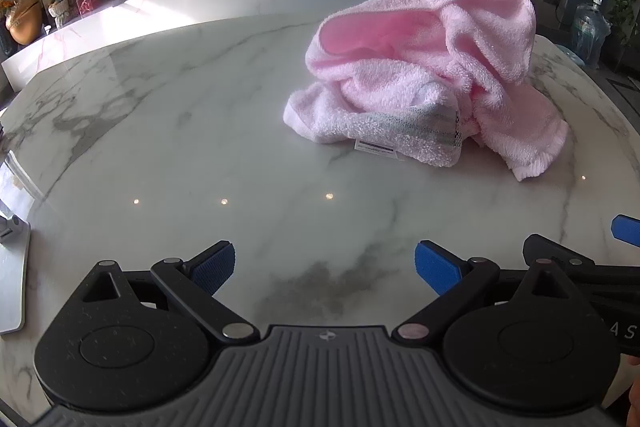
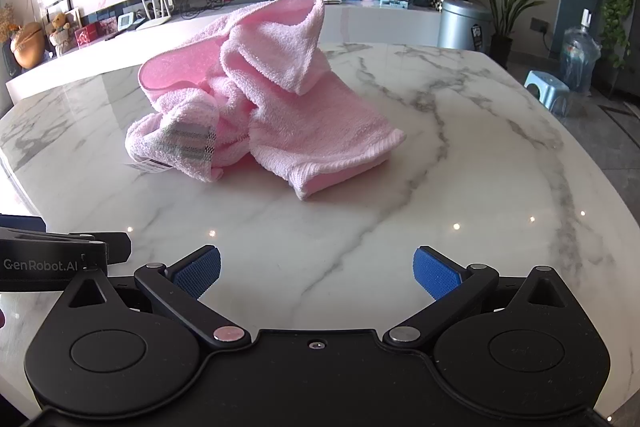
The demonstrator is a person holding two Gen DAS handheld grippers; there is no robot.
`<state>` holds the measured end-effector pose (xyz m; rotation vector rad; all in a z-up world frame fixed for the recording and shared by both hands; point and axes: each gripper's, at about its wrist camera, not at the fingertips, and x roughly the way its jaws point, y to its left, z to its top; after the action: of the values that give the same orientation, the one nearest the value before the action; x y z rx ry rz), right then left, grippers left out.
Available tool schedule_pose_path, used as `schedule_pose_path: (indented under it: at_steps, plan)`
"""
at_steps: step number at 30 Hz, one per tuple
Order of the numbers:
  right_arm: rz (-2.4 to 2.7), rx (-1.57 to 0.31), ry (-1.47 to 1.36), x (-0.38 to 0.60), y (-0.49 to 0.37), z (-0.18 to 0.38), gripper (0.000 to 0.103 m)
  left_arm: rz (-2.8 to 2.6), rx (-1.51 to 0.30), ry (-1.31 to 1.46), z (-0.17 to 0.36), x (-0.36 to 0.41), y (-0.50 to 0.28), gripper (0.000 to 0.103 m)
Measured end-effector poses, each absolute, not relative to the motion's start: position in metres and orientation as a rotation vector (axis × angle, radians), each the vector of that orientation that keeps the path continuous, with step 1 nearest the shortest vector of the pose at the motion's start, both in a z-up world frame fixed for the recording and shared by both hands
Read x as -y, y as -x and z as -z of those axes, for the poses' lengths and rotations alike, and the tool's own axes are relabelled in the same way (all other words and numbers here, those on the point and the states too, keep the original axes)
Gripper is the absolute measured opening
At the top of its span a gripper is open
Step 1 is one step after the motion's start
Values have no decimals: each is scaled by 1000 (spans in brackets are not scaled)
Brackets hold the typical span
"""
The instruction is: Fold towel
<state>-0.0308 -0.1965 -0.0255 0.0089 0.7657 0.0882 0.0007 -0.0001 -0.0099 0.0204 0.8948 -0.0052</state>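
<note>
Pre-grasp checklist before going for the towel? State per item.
1. Left gripper open, empty: ok.
2. Right gripper open, empty: ok.
3. Towel laid flat: not ok, crumpled heap.
4. A graspable corner exposed: ok, hemmed corner faces the right gripper.
5. Marble table bare between grippers and towel: ok.
6. Label tag clear of grasp point: ok, at the striped end.

A pink towel (image 2: 256,99) of fluffy, looped terry cloth was seen mid-frame on a glossy, polished marble table (image 2: 460,155); matt black plastic formed each gripper body.
</note>
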Motion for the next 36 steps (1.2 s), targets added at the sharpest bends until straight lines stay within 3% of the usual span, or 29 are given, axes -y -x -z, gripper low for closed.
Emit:
schedule_pose_path:
  at_steps: [16, 25, 27, 33, 36]
  plan:
    - [-90, -769, 10, 194, 38, 25, 102, 24, -886, -33, 12, 1, -2, 98]
    - [-111, -767, 45, 199, 18, 16, 93, 81, -860, -47, 9, 4, -5, 98]
    - [-124, -768, 53, 199, 13, 15, 86, 98, -843, -73, 7, 7, -7, 97]
    - [-163, -770, 78, 200, 0, 14, 77, 156, -797, -169, 7, 19, -20, 88]
    - [-183, -771, 90, 200, -7, 13, 76, 187, -779, -187, 7, 23, -25, 74]
